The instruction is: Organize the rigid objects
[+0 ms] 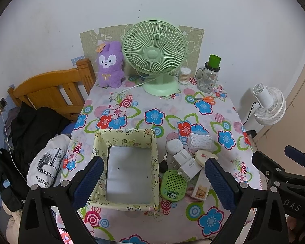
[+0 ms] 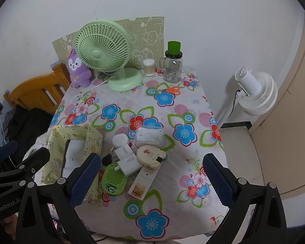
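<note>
A yellow fabric storage box (image 1: 125, 169) (image 2: 57, 140) stands empty on the flowered table. To its right lies a cluster of small things: a white 45W charger (image 1: 187, 162) (image 2: 127, 160), a green round perforated case (image 1: 173, 185) (image 2: 113, 179), a cream round compact (image 1: 205, 156) (image 2: 150, 154), a white round puck (image 1: 173, 145) (image 2: 120, 139), a white lace-patterned box (image 1: 200, 141) (image 2: 150, 136) and a flat white card box (image 1: 201, 187) (image 2: 143, 182). My left gripper (image 1: 152, 181) hangs open above the box's near side. My right gripper (image 2: 152, 181) hangs open above the table near the cluster.
At the back stand a green desk fan (image 1: 154, 57), a purple plush rabbit (image 1: 110, 65), a cotton-swab jar (image 1: 185, 75) and a glass mug jar with a green cup (image 1: 208, 77). Orange scissors (image 1: 206, 99) lie nearby. A wooden bed end (image 1: 50, 89) is left, a white floor fan (image 2: 256, 93) right.
</note>
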Demonstrator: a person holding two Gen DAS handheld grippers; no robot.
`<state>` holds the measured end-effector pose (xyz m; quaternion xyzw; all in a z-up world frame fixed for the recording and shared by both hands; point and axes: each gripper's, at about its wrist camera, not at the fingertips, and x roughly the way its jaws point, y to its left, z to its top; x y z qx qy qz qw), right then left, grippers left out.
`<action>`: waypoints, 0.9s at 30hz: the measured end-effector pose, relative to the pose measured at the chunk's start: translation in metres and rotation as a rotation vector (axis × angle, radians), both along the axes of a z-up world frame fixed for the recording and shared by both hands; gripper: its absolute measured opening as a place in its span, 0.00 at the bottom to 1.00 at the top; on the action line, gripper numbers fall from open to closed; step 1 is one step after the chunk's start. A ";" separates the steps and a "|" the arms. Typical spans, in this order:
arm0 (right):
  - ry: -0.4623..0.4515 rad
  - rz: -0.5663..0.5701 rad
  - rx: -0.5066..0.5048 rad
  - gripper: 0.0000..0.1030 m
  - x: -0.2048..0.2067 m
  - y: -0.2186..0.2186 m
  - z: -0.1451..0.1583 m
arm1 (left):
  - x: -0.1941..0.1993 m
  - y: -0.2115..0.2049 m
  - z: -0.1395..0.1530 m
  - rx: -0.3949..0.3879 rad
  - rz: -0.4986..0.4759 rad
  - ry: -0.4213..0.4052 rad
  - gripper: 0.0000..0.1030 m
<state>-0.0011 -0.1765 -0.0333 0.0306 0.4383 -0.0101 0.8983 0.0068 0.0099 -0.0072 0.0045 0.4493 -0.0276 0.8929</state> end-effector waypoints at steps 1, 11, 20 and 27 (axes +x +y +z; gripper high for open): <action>0.000 -0.001 -0.001 0.99 0.000 0.000 0.000 | 0.000 0.000 0.000 -0.001 0.000 0.000 0.97; -0.047 0.000 -0.023 0.98 -0.004 0.007 0.012 | -0.004 0.002 0.007 -0.014 -0.015 -0.044 0.96; -0.062 -0.007 -0.021 0.98 -0.009 0.011 0.014 | -0.009 0.007 0.010 -0.016 -0.027 -0.065 0.96; -0.060 -0.015 -0.020 0.98 -0.011 0.014 0.014 | -0.011 0.010 0.010 -0.018 -0.041 -0.069 0.96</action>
